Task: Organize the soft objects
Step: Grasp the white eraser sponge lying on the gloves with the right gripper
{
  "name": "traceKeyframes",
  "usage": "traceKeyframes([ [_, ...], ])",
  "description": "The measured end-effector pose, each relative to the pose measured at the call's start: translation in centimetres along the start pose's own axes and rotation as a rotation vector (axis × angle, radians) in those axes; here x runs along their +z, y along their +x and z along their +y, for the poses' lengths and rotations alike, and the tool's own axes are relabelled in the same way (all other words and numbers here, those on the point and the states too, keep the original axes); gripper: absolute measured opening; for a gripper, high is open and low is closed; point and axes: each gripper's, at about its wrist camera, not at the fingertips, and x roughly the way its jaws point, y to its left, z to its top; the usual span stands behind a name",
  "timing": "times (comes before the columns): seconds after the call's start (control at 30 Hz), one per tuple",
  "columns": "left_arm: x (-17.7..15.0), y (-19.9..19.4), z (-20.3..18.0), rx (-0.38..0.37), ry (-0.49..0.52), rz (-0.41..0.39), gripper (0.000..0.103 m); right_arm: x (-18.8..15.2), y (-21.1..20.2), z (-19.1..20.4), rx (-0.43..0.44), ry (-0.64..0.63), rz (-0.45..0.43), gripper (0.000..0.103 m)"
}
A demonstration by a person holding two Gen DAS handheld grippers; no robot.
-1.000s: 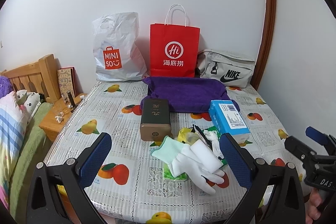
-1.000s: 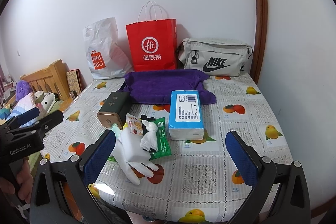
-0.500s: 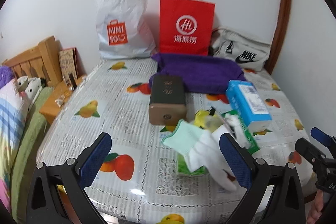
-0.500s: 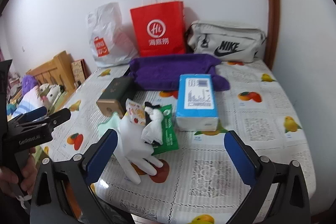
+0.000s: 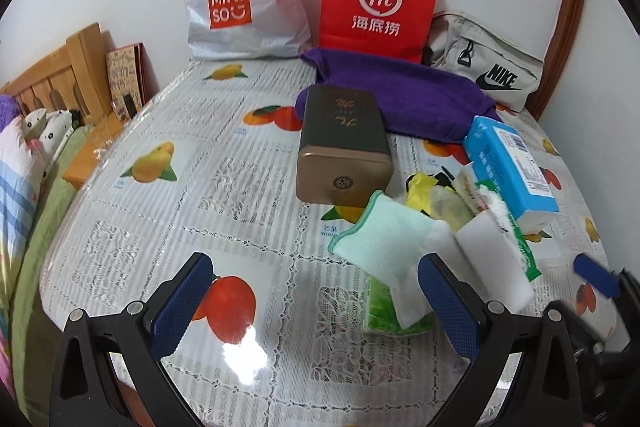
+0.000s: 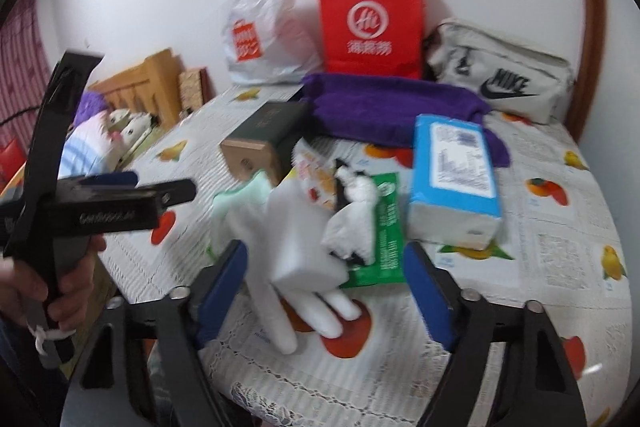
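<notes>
Jaws of right gripper (image 6: 324, 291) have just been closing, still apart, white glove (image 6: 296, 267) between them, pads not pressing. Left gripper (image 5: 316, 303) wide open over table (image 5: 160, 219), nothing in it. Glove lies w/ mint cloth (image 5: 380, 239), near blue tissue pack (image 6: 454, 183).

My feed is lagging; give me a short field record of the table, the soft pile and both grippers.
surface: table with fruit-print cover
soft pile: white glove, mint cloth, green wipes pack
nearby: blue tissue pack, dark tin, purple towel
left gripper: open, nothing held
right gripper: jaws just closing, glove between them, not gripped
</notes>
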Motion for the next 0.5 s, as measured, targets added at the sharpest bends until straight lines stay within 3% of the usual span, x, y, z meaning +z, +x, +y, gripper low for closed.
traceKeyframes([
  [0.1, -0.1, 0.8, 0.1, -0.006, -0.005, 0.013, 0.103, -0.4, 1.2, 0.9, 0.013, -0.035, 0.027, 0.064],
  [0.37, -0.2, 2.2, 0.6, -0.024, -0.019, 0.041, 0.103, -0.7, 3.0, 2.8, 0.005, -0.126, 0.04, 0.058],
  [0.4, -0.2, 2.3, 0.7, -0.023, -0.019, 0.043, 0.103, -0.8, 3.3, 3.2, -0.004, -0.145, 0.045, 0.054],
  [0.5, -0.2, 2.5, 0.9, -0.026, -0.023, 0.046, 0.103, -0.9, 4.0, 3.7, -0.034, -0.187, 0.057, 0.031],
])
